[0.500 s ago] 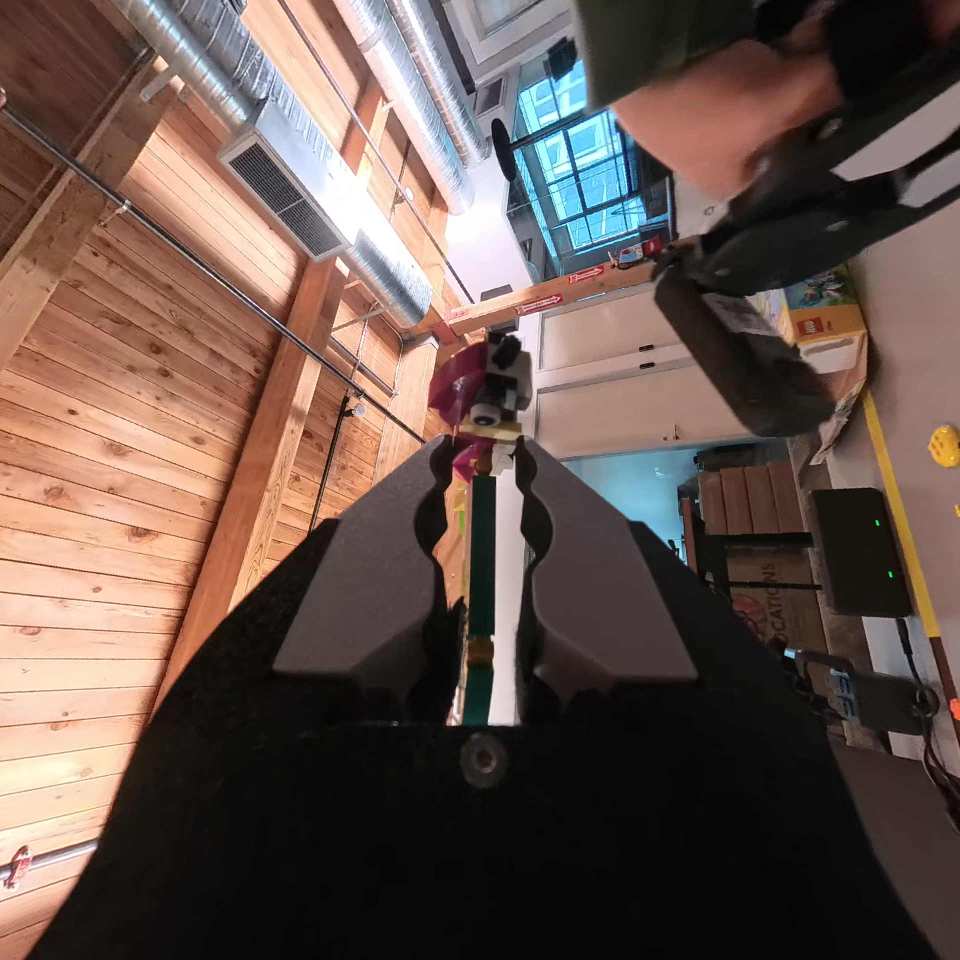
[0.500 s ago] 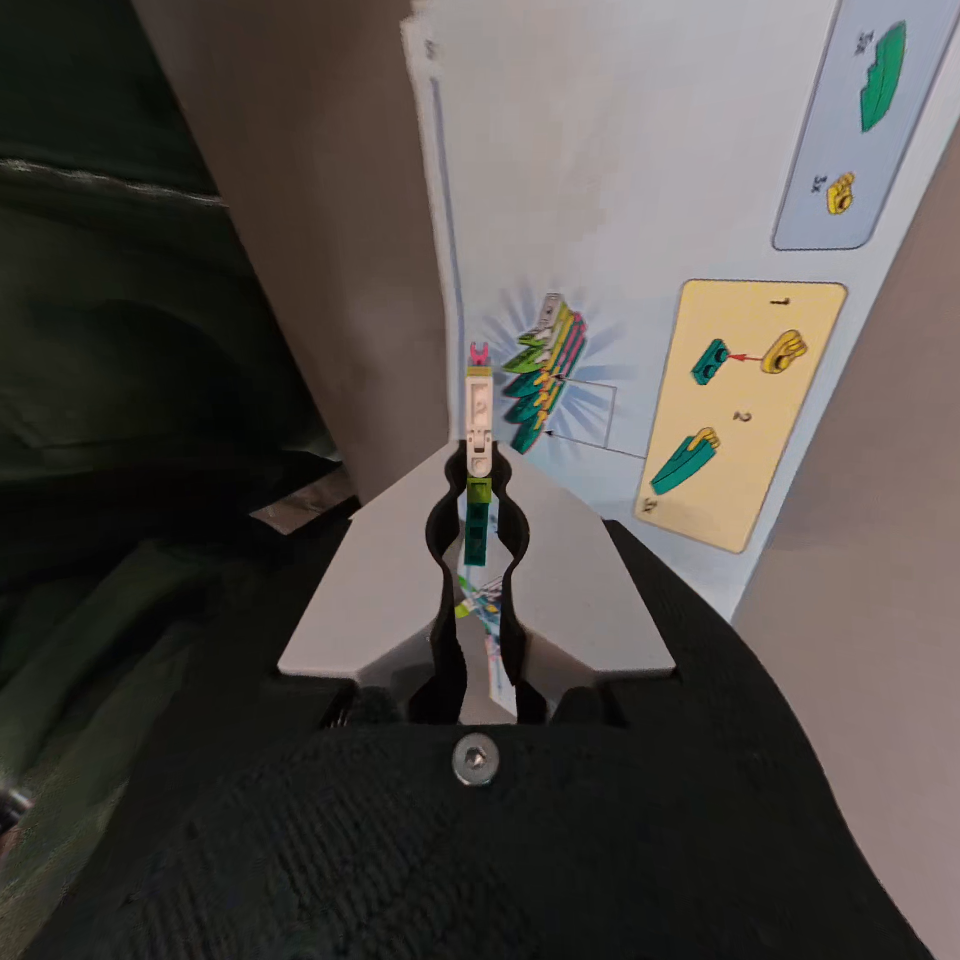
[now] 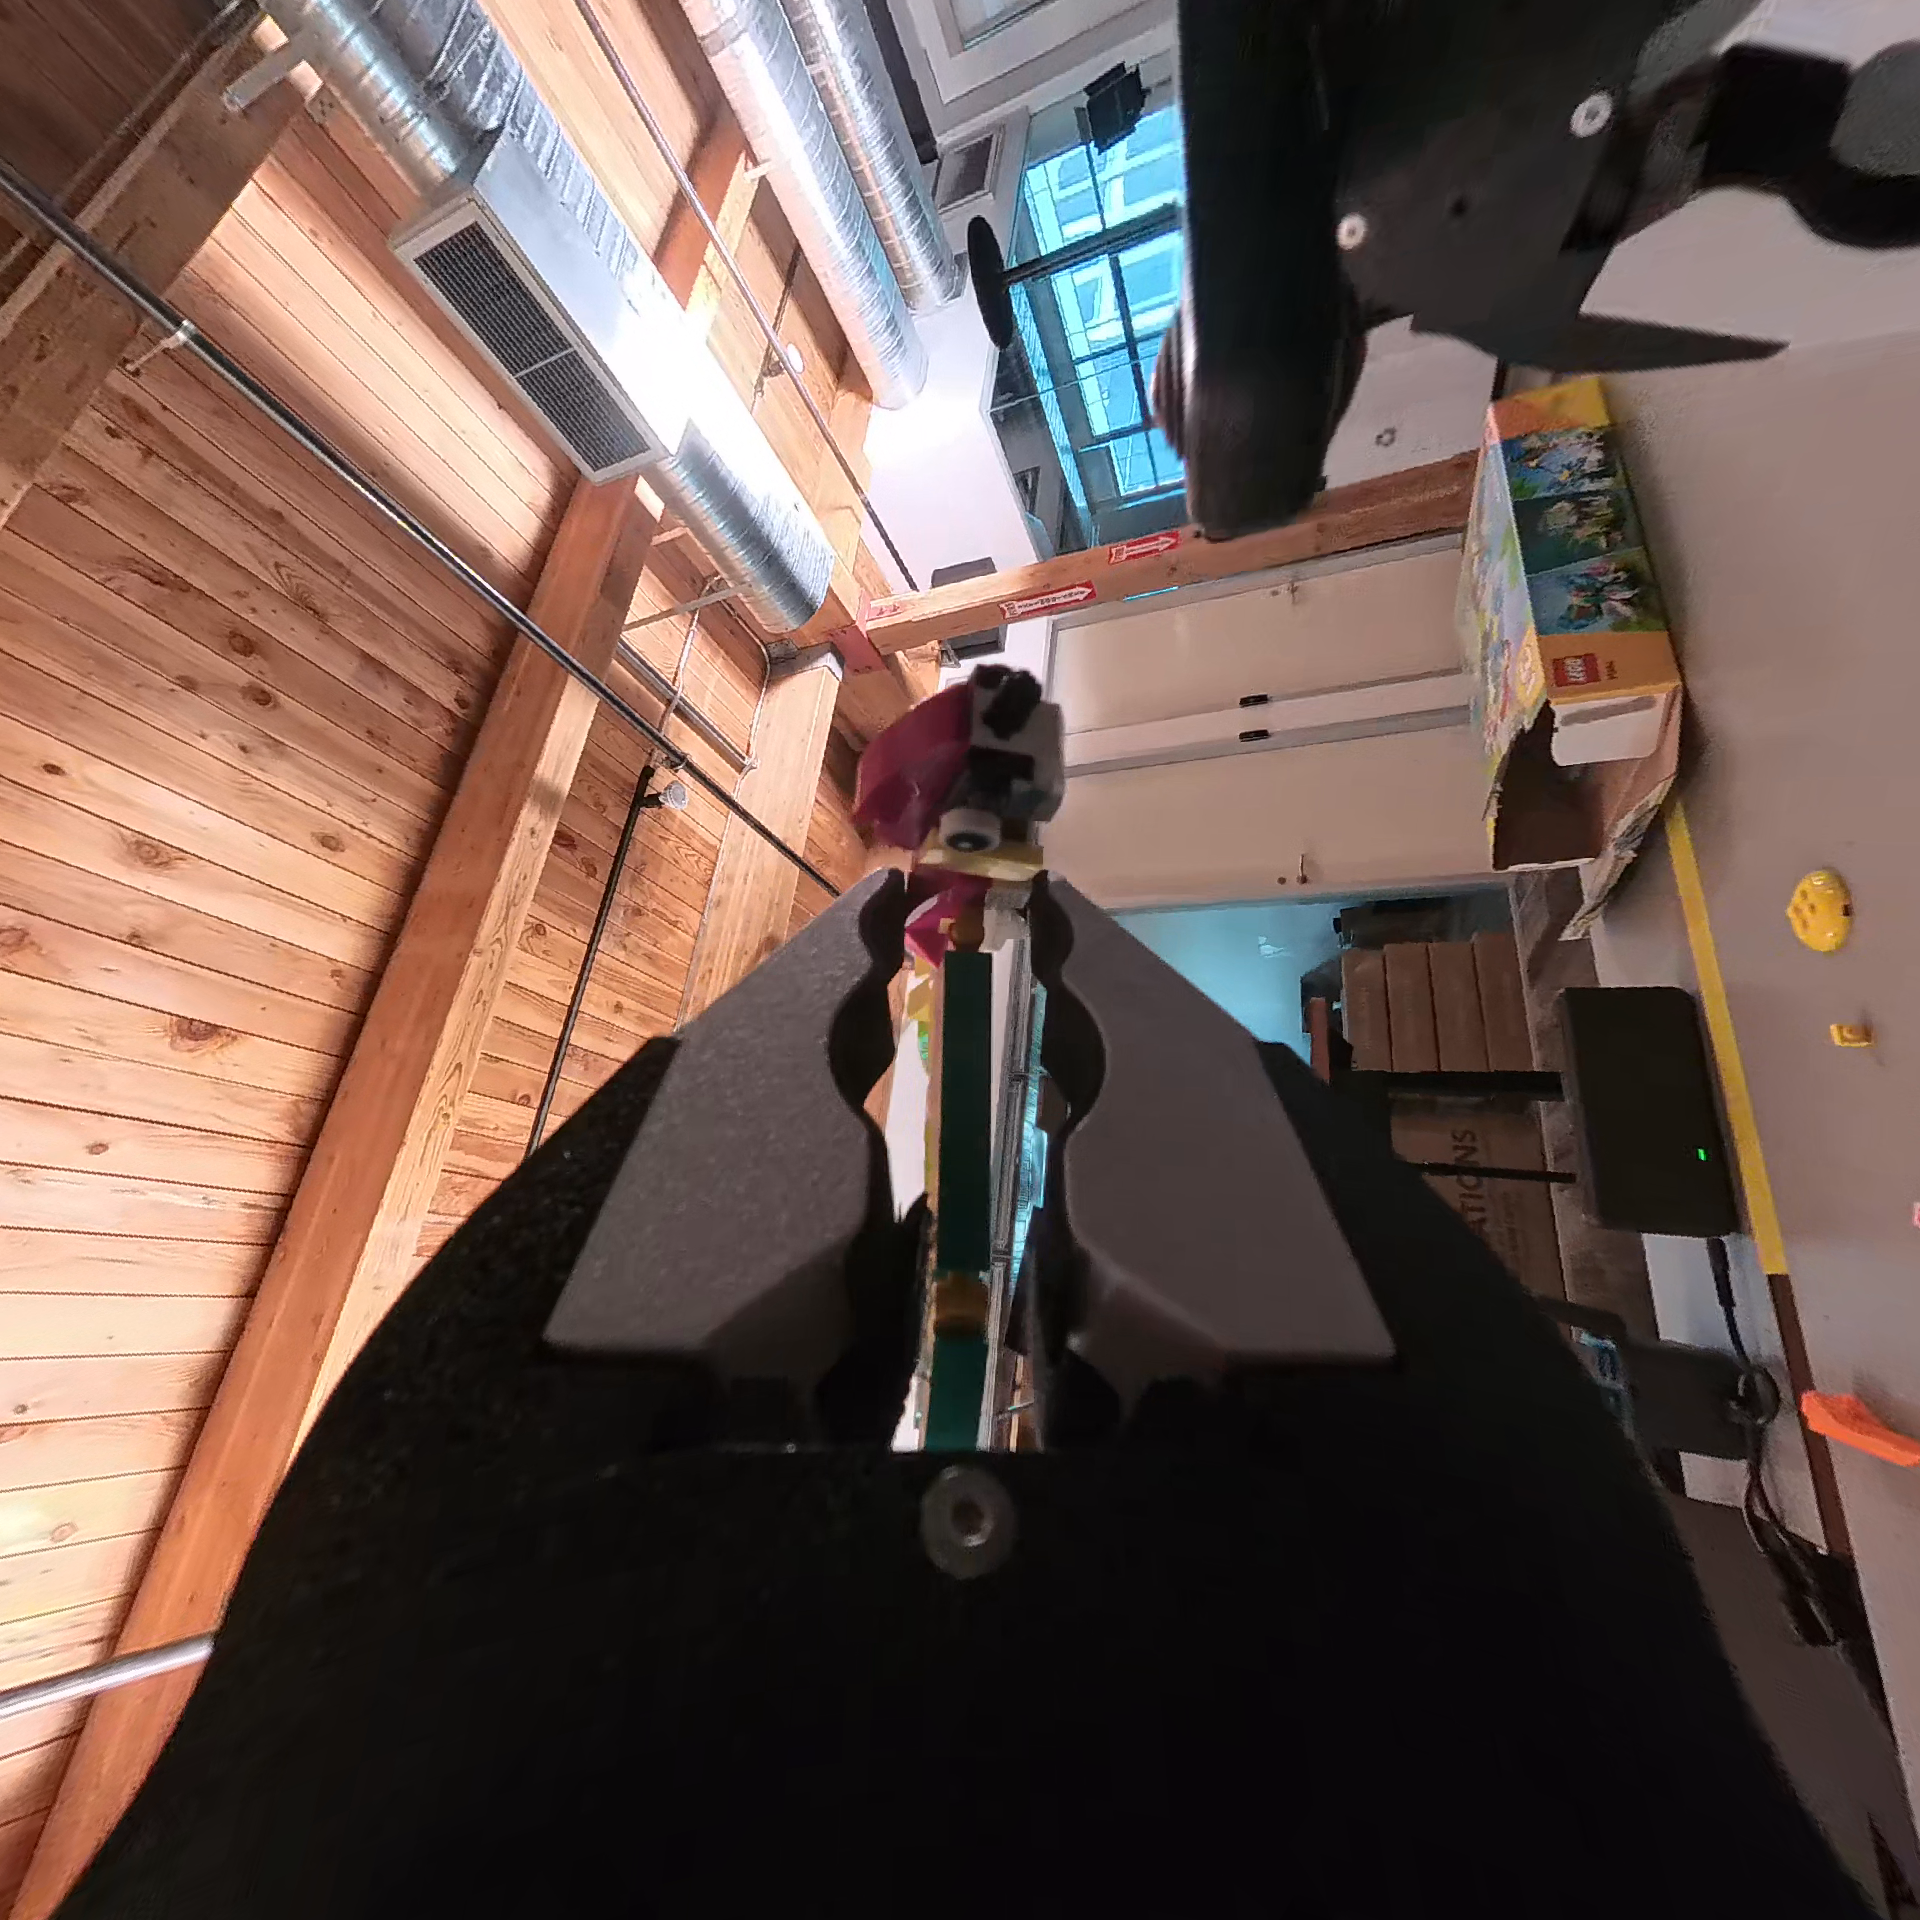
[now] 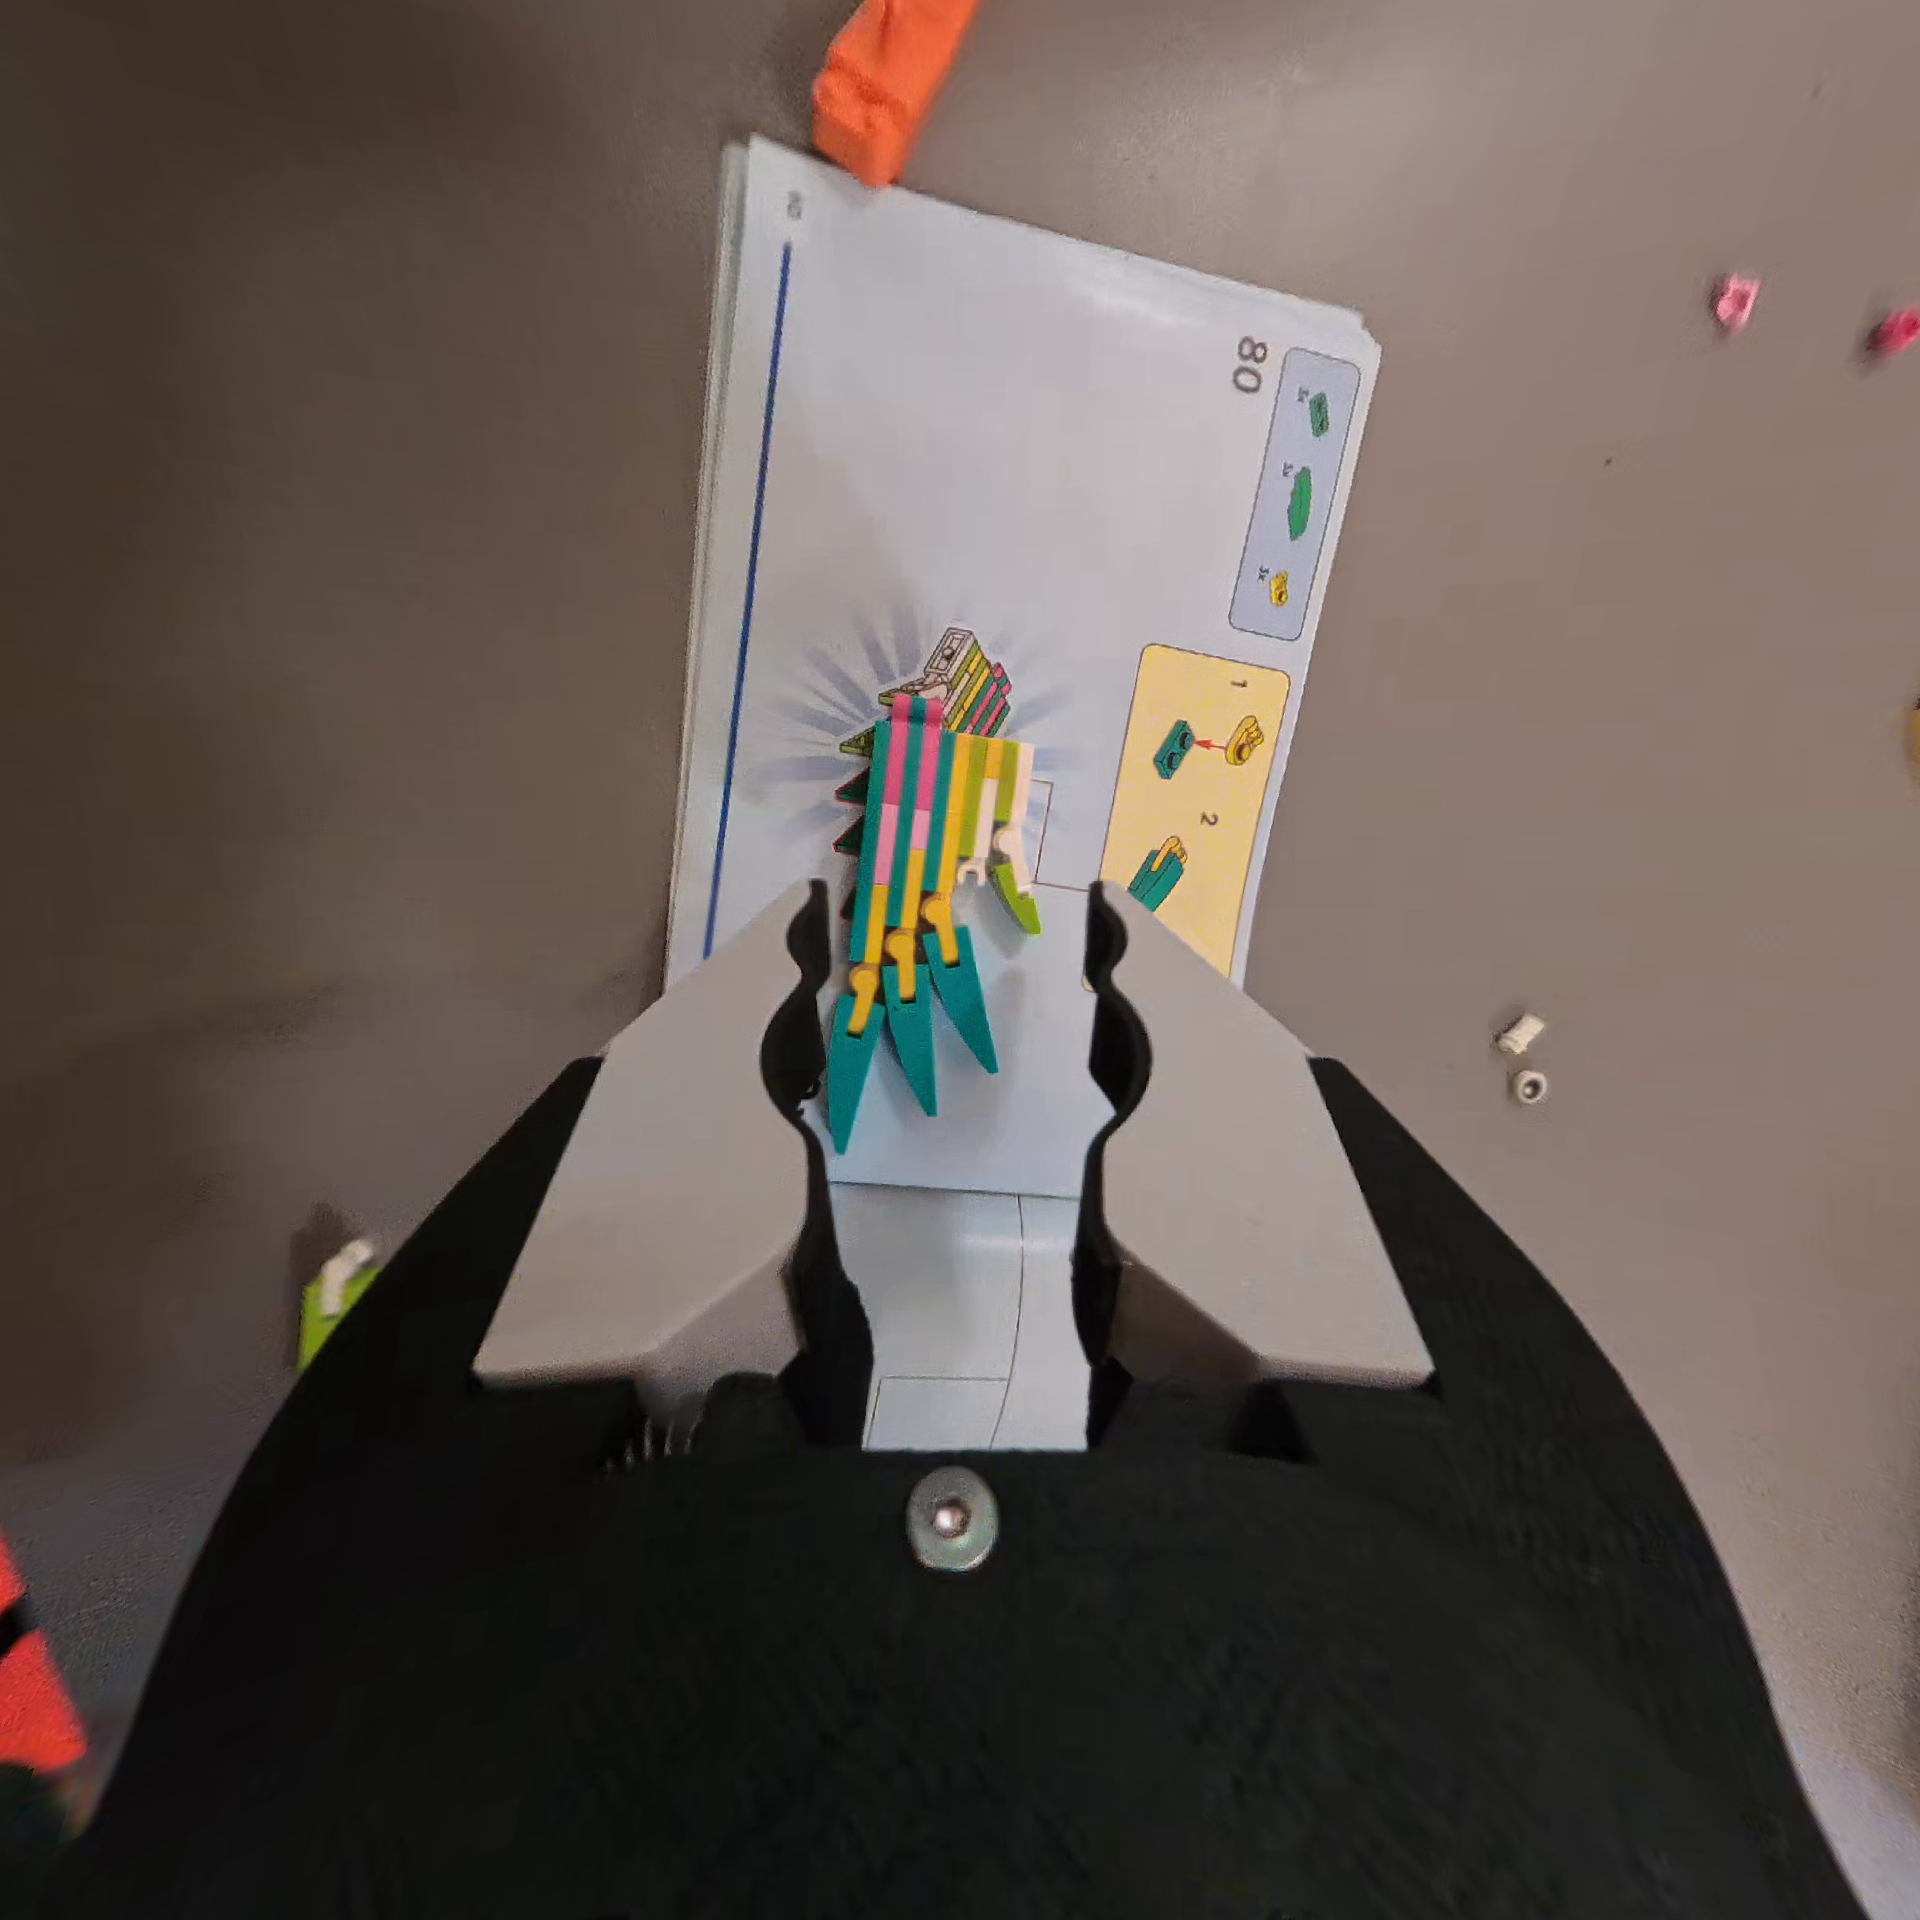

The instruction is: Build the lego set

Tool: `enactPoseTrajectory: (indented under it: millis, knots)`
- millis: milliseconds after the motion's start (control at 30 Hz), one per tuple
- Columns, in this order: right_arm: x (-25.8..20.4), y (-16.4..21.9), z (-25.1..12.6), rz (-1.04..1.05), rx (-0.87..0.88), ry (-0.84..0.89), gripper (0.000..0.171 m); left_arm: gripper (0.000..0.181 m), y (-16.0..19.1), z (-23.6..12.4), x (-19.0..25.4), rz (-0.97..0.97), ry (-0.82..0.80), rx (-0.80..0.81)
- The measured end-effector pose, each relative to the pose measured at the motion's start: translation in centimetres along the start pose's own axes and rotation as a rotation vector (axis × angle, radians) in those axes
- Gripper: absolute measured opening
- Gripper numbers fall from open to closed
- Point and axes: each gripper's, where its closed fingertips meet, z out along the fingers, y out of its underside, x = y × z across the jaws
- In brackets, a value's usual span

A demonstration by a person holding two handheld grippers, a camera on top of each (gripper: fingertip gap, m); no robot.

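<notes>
- Lego wing: a flat panel of teal, pink, yellow and lime strips ending in three pointed teal tips; it lies on the open instruction booklet, over the printed diagram of the same part.
- Right gripper: jaws spread wide on either side of the wing and holding nothing; whether the left finger touches the wing's edge cannot be told.
- Lego bird model: magenta, grey and black head with a white eye, on a thin green plate seen edge-on.
- Left gripper: fingers nearly closed, pinching the green plate, with the head jutting past the fingertips; raised and aimed at the wooden ceiling.
- Grey table: carries the booklet, loose small pieces and an orange tool.
- Lego box: stands open on the table in the left wrist view.
</notes>
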Motion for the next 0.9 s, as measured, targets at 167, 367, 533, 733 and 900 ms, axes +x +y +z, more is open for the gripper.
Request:
enactPoseTrajectory:
  millis: [167,367,533,733,900]
  knots:
    - [-0.3,0.0,1.3,0.030,0.071,-0.038,0.054,0.021,-0.8,0.2,0.5,0.006,0.013,0.022]
    - [-0.1,-0.7,2.3,0.090,0.133,-0.124,0.047,0.021,-0.8,0.1,0.3,-0.002,0.010,0.026]
    - [-0.1,-0.6,2.1,0.149,0.137,-0.128,0.033,0.020,-1.0,0.2,0.5,-0.007,0.015,0.036]
    - [0.4,-5.6,-6.5,0.192,0.270,-0.051,0.033,0.020,-1.2,0.0,0.2,-0.043,0.008,0.065]
    - [-0.2,-11.6,-16.4,0.086,0.252,0.067,0.033,0.021,-1.7,0.1,-0.6,-0.113,-0.002,0.081]
